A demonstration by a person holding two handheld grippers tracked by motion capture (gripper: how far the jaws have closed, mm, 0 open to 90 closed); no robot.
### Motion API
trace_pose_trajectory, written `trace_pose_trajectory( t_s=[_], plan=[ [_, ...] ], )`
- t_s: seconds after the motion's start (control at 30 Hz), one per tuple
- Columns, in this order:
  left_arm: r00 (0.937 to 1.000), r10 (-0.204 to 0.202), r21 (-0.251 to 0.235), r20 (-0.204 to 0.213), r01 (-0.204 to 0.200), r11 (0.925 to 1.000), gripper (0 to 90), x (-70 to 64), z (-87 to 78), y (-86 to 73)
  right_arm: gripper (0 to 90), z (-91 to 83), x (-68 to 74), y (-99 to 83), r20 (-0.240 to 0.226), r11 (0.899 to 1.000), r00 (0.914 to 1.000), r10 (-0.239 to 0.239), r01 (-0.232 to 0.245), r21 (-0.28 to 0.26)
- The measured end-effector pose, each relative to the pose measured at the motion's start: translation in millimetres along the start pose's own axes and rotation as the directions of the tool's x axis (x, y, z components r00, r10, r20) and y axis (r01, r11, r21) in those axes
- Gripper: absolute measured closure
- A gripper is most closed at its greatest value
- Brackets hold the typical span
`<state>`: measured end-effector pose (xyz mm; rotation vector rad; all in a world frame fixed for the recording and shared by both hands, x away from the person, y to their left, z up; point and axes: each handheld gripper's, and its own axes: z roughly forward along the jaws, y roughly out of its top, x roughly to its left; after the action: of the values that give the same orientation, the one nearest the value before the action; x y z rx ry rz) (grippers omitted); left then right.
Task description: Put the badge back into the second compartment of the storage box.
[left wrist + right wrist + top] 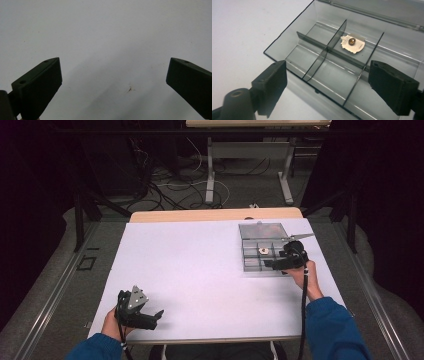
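Observation:
A clear grey compartment box (248,251) with its lid open lies at the table's right side. A small cream pin with a brass centre (263,251) (352,44) rests in a middle compartment of the box (294,32). My right gripper (272,264) (328,81) hovers open just over the box's near compartments, a short way from the pin, with nothing between its jaws. My left gripper (155,316) (113,82) is open near the front left of the table, over bare white surface.
The white table top (200,265) stretches between the two grippers. A small brown speck (130,89) marks the surface under the left gripper. Beyond the far edge stand a table frame (247,165) and loose cables (170,185) on the floor.

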<state>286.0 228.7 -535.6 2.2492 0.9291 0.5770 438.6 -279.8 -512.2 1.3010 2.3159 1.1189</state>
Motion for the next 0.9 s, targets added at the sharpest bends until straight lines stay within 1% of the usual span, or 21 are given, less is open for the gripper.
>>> trace_pose_trajectory(
  t_s=[0.03,0.07,0.1,0.13,0.2,0.23,0.27,0.3,0.33,0.4,0.43,0.47,0.5,0.57,0.6,0.67,0.7,0.8,0.83,0.87,0.9],
  plan=[
    [1.0000,0.003,0.009,-0.002,-0.003,1.0000,0.3,0.2,-0.1,0.2,10.6,-1.5,0.4,-0.8,-0.005,1.000,1.0000,0.000,0.000,0.009],
    [1.0000,0.003,0.006,-0.005,-0.003,1.0000,0.3,0.0,0.7,0.0,8.2,-2.9,0.8,-1.5,-0.012,1.000,0.9999,0.010,-0.010,0.019],
    [1.0000,0.003,0.004,-0.005,-0.003,1.0000,0.3,0.2,0.9,0.1,5.6,-4.0,-1.0,-2.4,-0.019,1.000,0.9998,-0.007,0.008,0.014],
    [1.0000,0.002,0.005,-0.005,-0.002,1.0000,0.3,0.3,1.2,0.2,3.8,-5.9,-0.6,-3.3,-0.026,1.000,0.9996,0.010,-0.010,0.024],
    [1.0000,0.003,0.017,-0.003,-0.003,0.9999,0.3,0.9,1.5,0.2,0.8,-8.1,-2.4,-4.3,-0.032,1.000,0.9995,0.003,-0.003,0.025],
    [1.0000,0.005,0.014,-0.005,-0.005,0.9999,0.3,1.0,1.6,0.2,0.0,-9.3,-2.6,-4.5,-0.033,1.000,0.9994,0.007,-0.006,0.022],
    [1.0000,0.008,0.013,-0.005,-0.008,0.9999,0.3,1.2,1.7,0.3,0.0,-9.8,-2.9,-4.7,-0.033,1.000,0.9994,0.002,-0.001,0.014],
    [1.0000,0.008,0.014,-0.005,-0.008,0.9999,0.3,1.1,1.8,0.2,0.0,-11.1,-1.3,-4.7,-0.032,1.000,0.9994,0.015,-0.014,0.017],
    [1.0000,0.008,0.014,-0.005,-0.008,0.9999,0.3,1.1,1.7,0.0,0.0,-12.6,-0.9,-4.8,-0.022,1.000,0.9997,0.005,-0.005,0.011],
    [0.9999,0.000,-0.004,-0.011,0.000,1.0000,0.3,0.8,2.5,-1.1,0.0,-15.7,1.8,-4.7,-0.024,1.000,0.9997,-0.002,0.002,0.003],
    [1.0000,-0.001,-0.001,-0.005,0.001,1.0000,0.3,1.5,1.9,-1.0,0.0,-17.1,3.4,-4.8,-0.028,1.000,0.9995,-0.011,0.011,0.002],
    [1.0000,-0.005,0.001,0.000,0.005,1.0000,0.3,1.7,1.5,-0.6,0.0,-19.3,5.8,-5.1,-0.016,1.000,0.9998,-0.013,0.013,0.000],
    [1.0000,-0.002,0.006,0.001,0.002,1.0000,0.3,1.9,1.5,-0.1,0.0,-20.7,8.0,-5.7,-0.022,1.000,0.9997,-0.012,0.013,0.004],
    [1.0000,0.008,0.007,0.003,-0.008,0.9999,0.3,1.9,2.6,0.5,0.0,-24.3,11.4,-8.0,-0.015,0.999,0.9991,-0.040,0.040,-0.002],
    [1.0000,0.008,0.003,0.002,-0.008,1.0000,0.3,1.6,3.0,0.6,0.0,-26.2,14.8,-9.6,-0.013,1.000,0.9996,-0.024,0.024,0.008],
    [0.9999,0.009,0.006,0.006,-0.009,0.9999,0.3,1.8,2.6,0.7,0.0,-30.1,18.4,-13.3,-0.008,0.999,0.9992,-0.039,0.039,0.008],
    [0.9999,0.008,0.005,0.006,-0.008,1.0000,0.3,2.0,2.4,0.6,0.0,-32.2,21.1,-15.1,-0.012,0.999,0.9994,-0.033,0.033,0.015],
    [0.9999,0.011,0.003,0.007,-0.011,0.9999,0.3,2.0,1.9,0.8,0.0,-37.8,27.3,-20.7,-0.016,0.998,0.9981,-0.059,0.060,0.006],
    [0.9999,0.009,0.005,0.005,-0.009,1.0000,0.3,1.7,2.0,0.8,0.0,-39.8,30.2,-22.7,-0.011,0.998,0.9976,-0.068,0.068,0.008],
    [0.9999,0.008,0.004,0.006,-0.008,1.0000,0.3,1.5,2.3,0.9,0.0,-41.5,32.5,-24.5,-0.010,0.996,0.9962,-0.086,0.086,0.002],
    [0.9999,0.009,0.004,0.005,-0.009,1.0000,0.3,1.4,2.6,0.9,0.0,-43.3,36.1,-26.5,-0.017,0.996,0.9964,-0.083,0.083,0.009]
  ],
)
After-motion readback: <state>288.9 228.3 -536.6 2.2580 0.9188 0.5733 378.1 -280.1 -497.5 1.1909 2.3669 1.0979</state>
